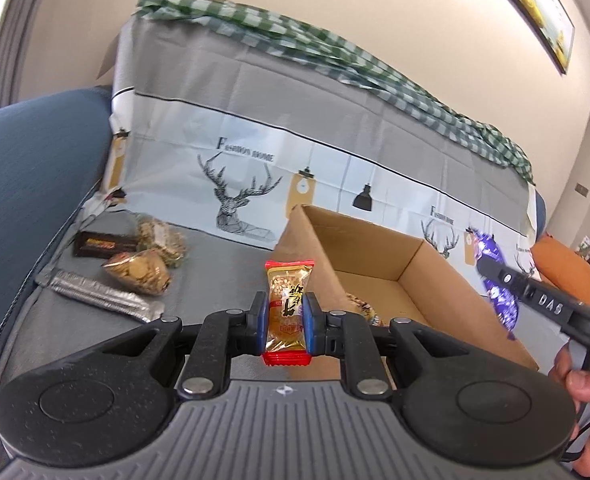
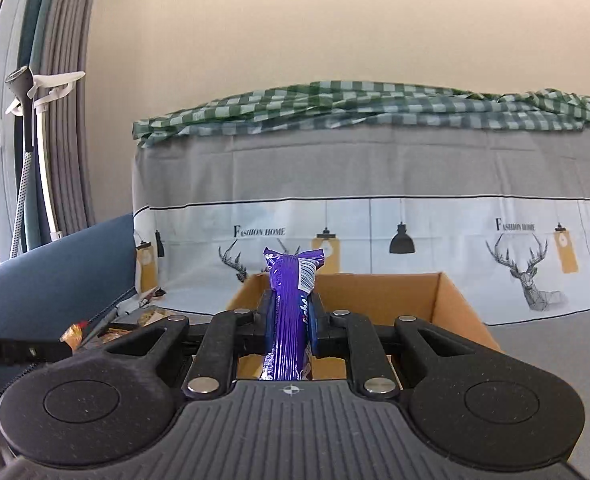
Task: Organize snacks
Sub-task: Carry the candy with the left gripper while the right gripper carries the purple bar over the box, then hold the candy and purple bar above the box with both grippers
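Now the left gripper grasps a gold-and-red candy packet, and the right gripper clamps a purple snack bar upright. The open cardboard box lies just ahead of the right one, nearer to it.

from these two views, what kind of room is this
Probably a home living room: a blue upholstered sofa under a grey deer-print cover, a framed picture on the beige wall, and grey pleated curtains by a window.

Bright, even indoor light; soft shadows; strong fisheye bending at edges.
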### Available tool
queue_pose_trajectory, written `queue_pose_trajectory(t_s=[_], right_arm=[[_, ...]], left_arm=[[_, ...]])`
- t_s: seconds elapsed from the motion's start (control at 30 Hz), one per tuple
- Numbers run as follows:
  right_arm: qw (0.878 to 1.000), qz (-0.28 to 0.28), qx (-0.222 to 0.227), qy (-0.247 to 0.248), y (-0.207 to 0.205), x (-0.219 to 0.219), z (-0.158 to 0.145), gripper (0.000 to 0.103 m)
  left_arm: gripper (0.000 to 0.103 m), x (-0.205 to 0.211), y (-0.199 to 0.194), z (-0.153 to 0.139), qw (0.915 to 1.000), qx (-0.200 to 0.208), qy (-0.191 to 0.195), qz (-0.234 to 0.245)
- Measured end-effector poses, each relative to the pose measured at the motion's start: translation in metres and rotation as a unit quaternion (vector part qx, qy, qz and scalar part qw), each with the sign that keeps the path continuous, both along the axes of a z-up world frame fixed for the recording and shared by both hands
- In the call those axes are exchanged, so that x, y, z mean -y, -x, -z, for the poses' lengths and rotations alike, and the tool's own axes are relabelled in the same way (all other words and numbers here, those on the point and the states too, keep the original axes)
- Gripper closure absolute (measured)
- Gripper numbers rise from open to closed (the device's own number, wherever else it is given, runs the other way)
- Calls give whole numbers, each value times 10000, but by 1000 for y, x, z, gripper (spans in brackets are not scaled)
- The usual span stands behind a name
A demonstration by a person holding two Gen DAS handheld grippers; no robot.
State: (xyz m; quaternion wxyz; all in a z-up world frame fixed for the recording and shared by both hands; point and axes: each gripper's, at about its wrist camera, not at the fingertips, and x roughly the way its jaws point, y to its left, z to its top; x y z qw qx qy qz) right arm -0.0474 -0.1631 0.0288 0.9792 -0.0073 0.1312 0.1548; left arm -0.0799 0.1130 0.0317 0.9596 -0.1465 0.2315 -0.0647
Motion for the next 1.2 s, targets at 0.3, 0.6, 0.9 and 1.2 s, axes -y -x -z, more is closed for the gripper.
queue_pose_trajectory(t_s=[0.3, 0.6, 0.9, 1.2], right_arm=[[9999, 49, -120, -24, -9, 20, 11, 86], [9998, 72, -154, -85, -15, 27, 16, 86], [9998, 56, -150, -147, -15, 25, 17, 86], [9997, 69, -127, -181, -15, 31, 17, 86]], left_arm=[[84, 27, -16, 2, 9994, 23, -239, 269], [84, 47, -25, -1, 9986, 62, -218, 473], [84, 73, -25, -17, 9968, 182, -288, 721], [84, 88, -29, -25, 9965, 158, -331, 752]])
